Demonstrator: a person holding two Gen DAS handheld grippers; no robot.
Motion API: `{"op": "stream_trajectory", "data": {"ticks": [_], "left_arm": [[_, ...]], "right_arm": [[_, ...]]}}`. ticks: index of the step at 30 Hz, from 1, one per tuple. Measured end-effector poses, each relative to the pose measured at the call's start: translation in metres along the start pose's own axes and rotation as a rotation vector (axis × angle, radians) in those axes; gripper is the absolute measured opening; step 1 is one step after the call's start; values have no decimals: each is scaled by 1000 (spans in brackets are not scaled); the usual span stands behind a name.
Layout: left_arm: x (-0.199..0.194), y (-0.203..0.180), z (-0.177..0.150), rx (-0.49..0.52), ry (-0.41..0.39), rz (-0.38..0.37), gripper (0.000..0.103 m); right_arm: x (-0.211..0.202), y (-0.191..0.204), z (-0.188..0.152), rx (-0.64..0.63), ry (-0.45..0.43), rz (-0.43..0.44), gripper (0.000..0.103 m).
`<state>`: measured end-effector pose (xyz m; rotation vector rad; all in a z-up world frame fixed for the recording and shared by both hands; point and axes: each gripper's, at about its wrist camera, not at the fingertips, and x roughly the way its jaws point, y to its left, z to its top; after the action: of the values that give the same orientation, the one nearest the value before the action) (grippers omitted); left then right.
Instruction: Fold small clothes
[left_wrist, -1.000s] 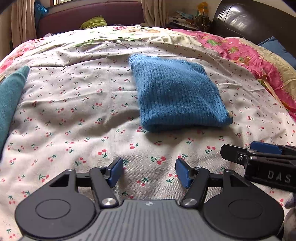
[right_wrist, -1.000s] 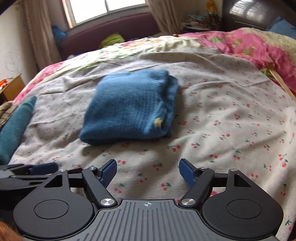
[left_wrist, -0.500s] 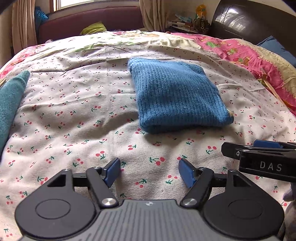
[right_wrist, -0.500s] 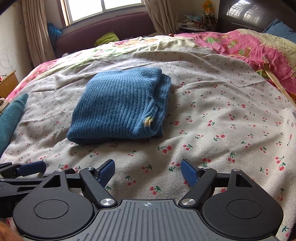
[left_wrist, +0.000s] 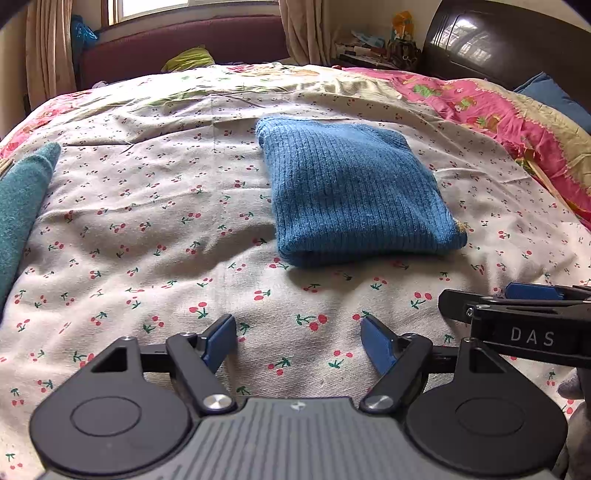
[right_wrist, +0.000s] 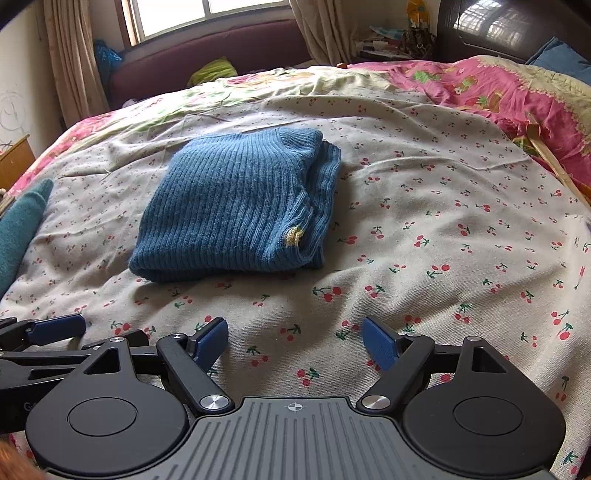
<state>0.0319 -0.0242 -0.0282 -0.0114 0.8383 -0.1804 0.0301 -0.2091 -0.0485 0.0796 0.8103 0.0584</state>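
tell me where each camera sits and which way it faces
Left wrist view: rides on the left tongs, angled down across the bed sheet at the folded blue sweater; its own open fingers show, and the right tongs at the right edge.
Right wrist view: rides on the right tongs, same heading; open fingers show, left tongs at the left edge.
Shared: the sweater, the teal cloth, the window end.

Folded blue sweater on a cherry-print sheet, left gripper low in front, jaws just opening wider with nothing between, right gripper beside it, teal cloth at left edge
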Motion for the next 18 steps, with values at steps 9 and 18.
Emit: {"op": "stream_trajectory", "data": {"ticks": [9, 18], "left_arm": [[1, 1, 0, -3, 0, -2, 86], [1, 1, 0, -3, 0, -3, 86]], "right_arm": [[0, 1, -1, -7, 0, -5, 82], [0, 2, -2, -16, 0, -11, 82]]}}
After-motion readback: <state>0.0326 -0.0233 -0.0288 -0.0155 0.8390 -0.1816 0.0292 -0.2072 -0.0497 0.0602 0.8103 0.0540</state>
